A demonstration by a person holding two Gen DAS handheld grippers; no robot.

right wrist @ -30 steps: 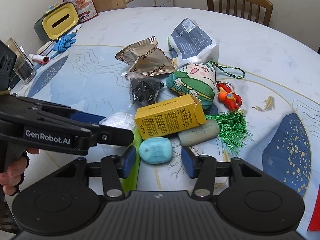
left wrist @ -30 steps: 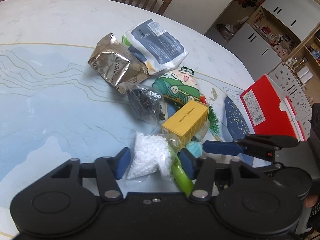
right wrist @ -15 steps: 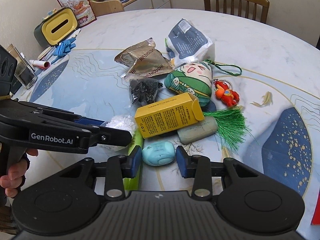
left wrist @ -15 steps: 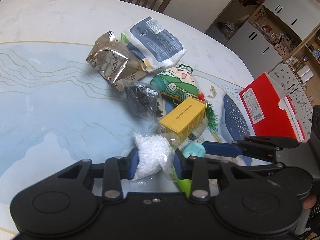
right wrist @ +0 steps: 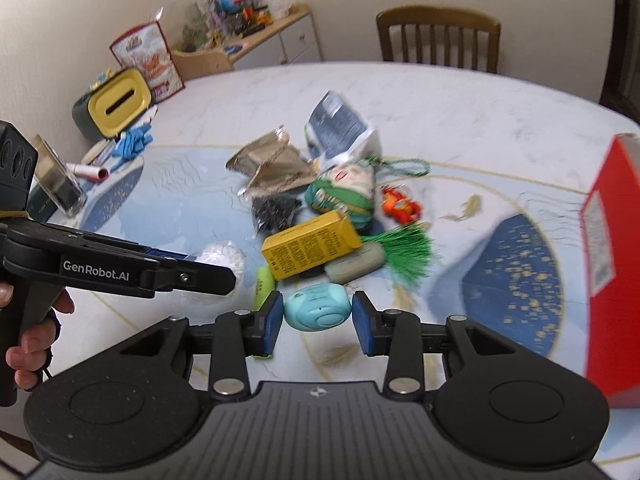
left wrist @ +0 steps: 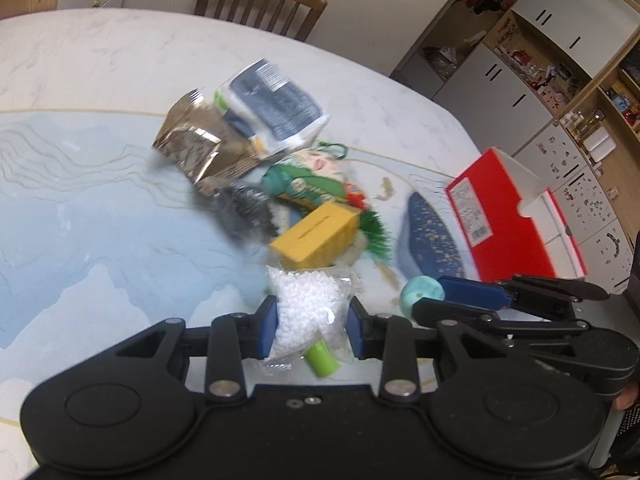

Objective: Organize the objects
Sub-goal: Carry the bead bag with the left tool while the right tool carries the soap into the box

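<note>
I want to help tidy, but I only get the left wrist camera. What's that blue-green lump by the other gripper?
Observer: The right wrist view shows a rounded turquoise block between the blue pads of the right gripper, which press on its two sides.
Operator: Is something hiding behind the yellow box?
Observer: Yes, a grey-green bar lies against the yellow box, next to the green tassel.
Operator: Is there more stuff on the table that I can't see?
Observer: A dark box with a yellow slotted lid stands at the table's far left edge.
</note>
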